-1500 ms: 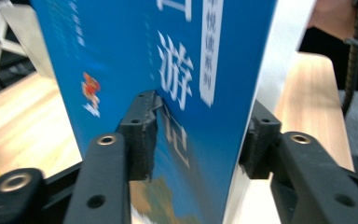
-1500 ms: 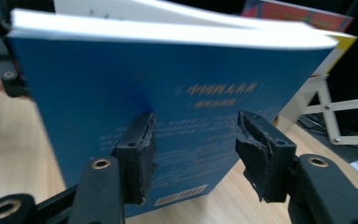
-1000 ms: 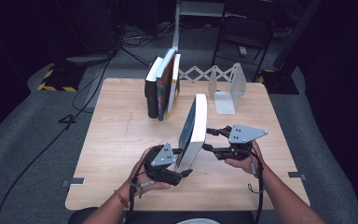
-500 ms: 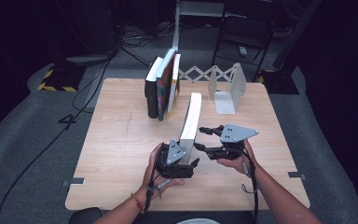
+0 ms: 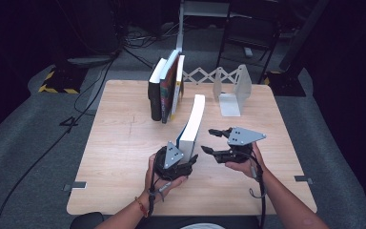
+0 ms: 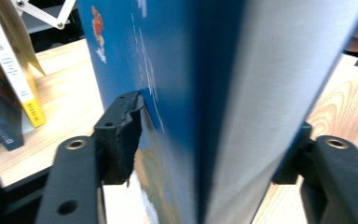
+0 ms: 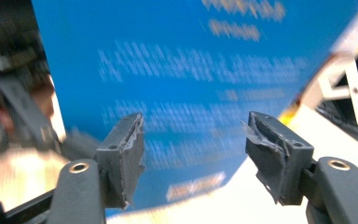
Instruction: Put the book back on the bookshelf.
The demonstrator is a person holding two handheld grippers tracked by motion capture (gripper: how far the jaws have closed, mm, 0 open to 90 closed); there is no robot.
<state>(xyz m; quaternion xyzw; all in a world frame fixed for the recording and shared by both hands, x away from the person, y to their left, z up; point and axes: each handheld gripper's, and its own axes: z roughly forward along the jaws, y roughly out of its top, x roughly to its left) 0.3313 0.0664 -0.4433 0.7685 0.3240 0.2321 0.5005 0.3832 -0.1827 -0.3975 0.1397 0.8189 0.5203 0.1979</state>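
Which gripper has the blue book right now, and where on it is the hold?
The left gripper clamps the upright blue book across its spine edge, one finger on each cover, its jaws having just closed. The right gripper is open beside the cover, holding nothing.

Books point(image 5: 166, 90) leaning together at table point(image 5: 114, 162) far edge; white bookend point(image 5: 233, 90) upright well right; scissor-lattice rack point(image 5: 200, 75) behind between them.
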